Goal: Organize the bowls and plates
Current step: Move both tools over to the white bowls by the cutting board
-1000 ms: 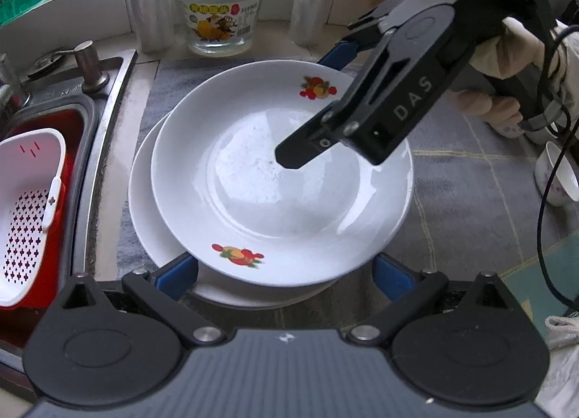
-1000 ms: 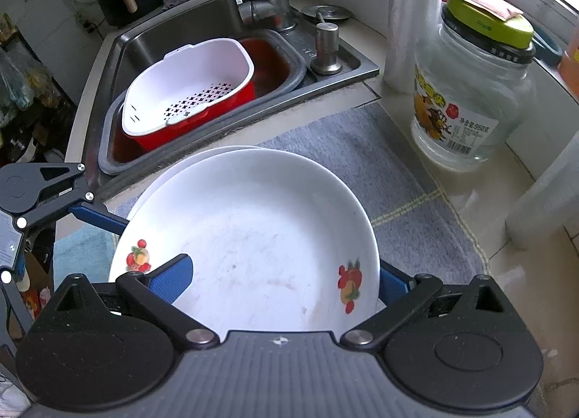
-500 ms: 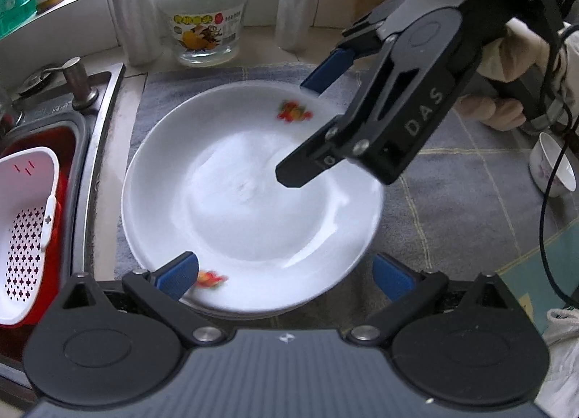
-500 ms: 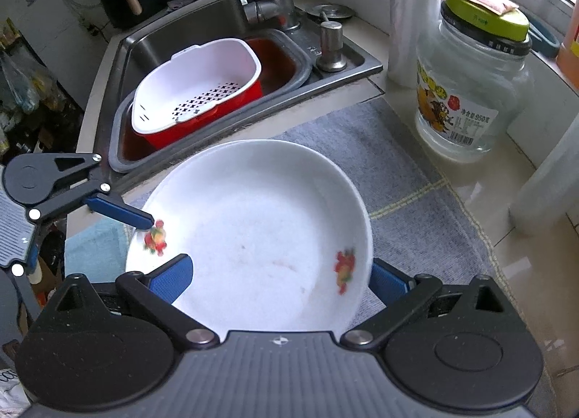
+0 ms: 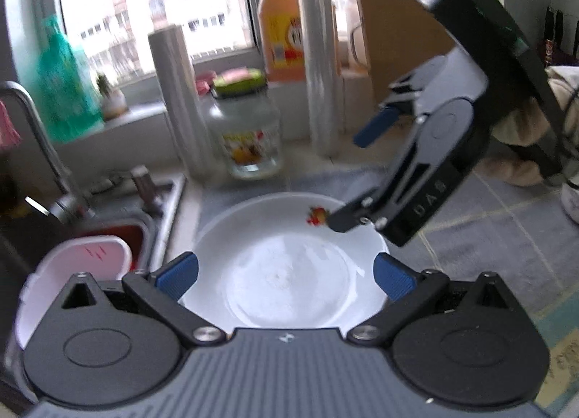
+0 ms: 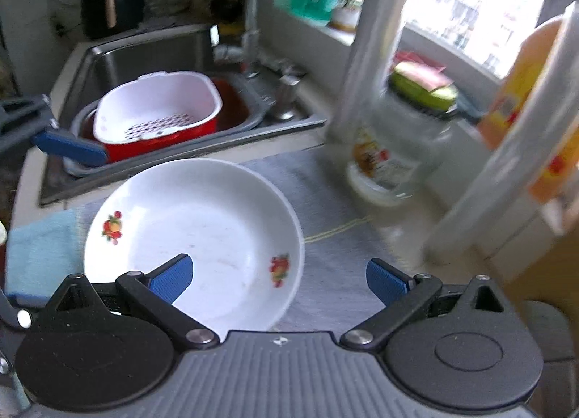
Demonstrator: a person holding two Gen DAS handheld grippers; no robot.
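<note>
A white plate with fruit prints [image 5: 289,273] [image 6: 195,233] lies on the grey mat [image 5: 470,237] [image 6: 325,193] beside the sink. It seems to sit on a second plate, which I cannot make out now. My left gripper [image 5: 286,275] is open, its blue pads wide apart above the near rim of the plate. My right gripper [image 6: 278,278] is open above the plate's right edge; it also shows in the left wrist view [image 5: 427,172], raised over the far rim. Neither gripper holds anything.
A sink [image 6: 152,56] holds a white colander in a red basin [image 6: 159,114] [image 5: 72,273]. A glass jar with a green lid [image 5: 246,128] [image 6: 401,143], tall rolls [image 5: 318,63] and an orange bottle [image 5: 282,20] stand behind. A light blue cloth [image 6: 39,251] lies left.
Both grippers have lifted and tilted up from the plate, so the windowsill has come into view. The top plate has settled squarely over the lower one. Both views are blurred by motion.
</note>
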